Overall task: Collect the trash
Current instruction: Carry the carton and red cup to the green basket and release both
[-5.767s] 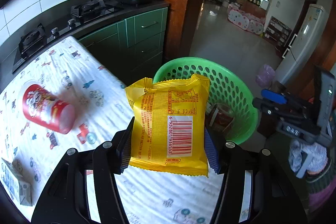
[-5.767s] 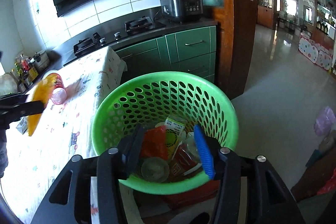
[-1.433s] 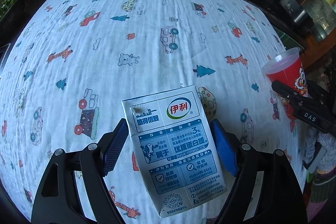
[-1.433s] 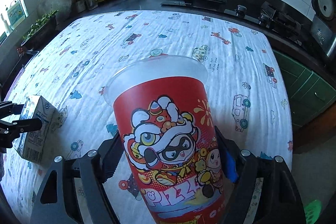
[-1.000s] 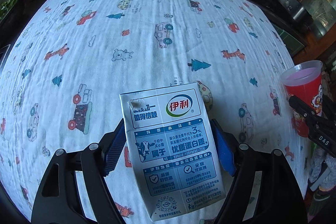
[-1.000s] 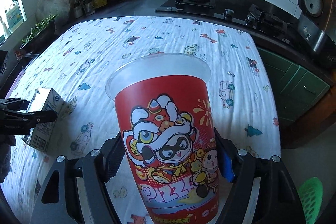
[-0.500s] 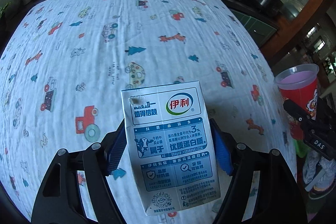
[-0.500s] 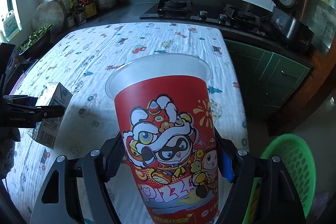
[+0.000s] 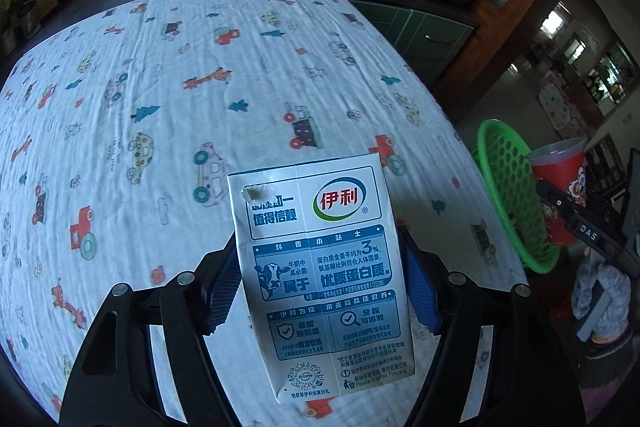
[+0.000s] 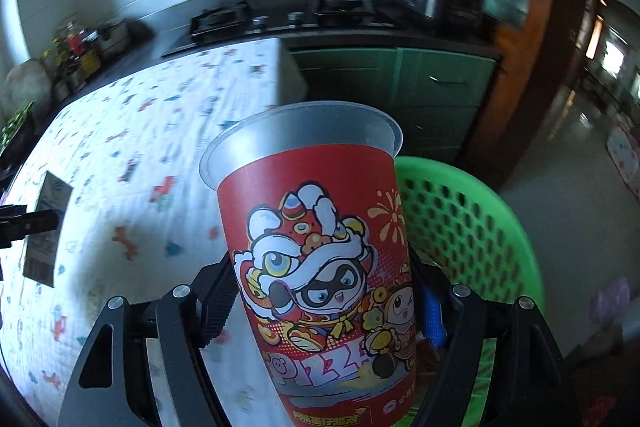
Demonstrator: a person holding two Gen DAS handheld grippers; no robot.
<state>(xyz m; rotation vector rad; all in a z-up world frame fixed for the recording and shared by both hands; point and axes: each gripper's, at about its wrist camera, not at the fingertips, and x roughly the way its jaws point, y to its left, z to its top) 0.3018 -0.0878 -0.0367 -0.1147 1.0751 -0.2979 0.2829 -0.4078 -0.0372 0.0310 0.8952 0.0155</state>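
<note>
Right tool (image 10: 326, 311), clamped on upright red cup (image 10: 320, 259), sits nearest green basket (image 10: 468, 227), just beyond and right; left tool (image 9: 320, 287), closing on milk carton (image 9: 320, 279), over worktop (image 9: 160, 87), farther off.

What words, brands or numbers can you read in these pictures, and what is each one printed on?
"伊利", "值得信赖", "3%", "优质蛋白质", "Please Dispose Properly": milk carton in the left gripper.
"PIZZ", partly hidden: red cup in the right gripper.
"DAS": right gripper's side, seen from the left wrist.
The carton's finer print, its QR code and the cup's bottom strip are too small to read.
</note>
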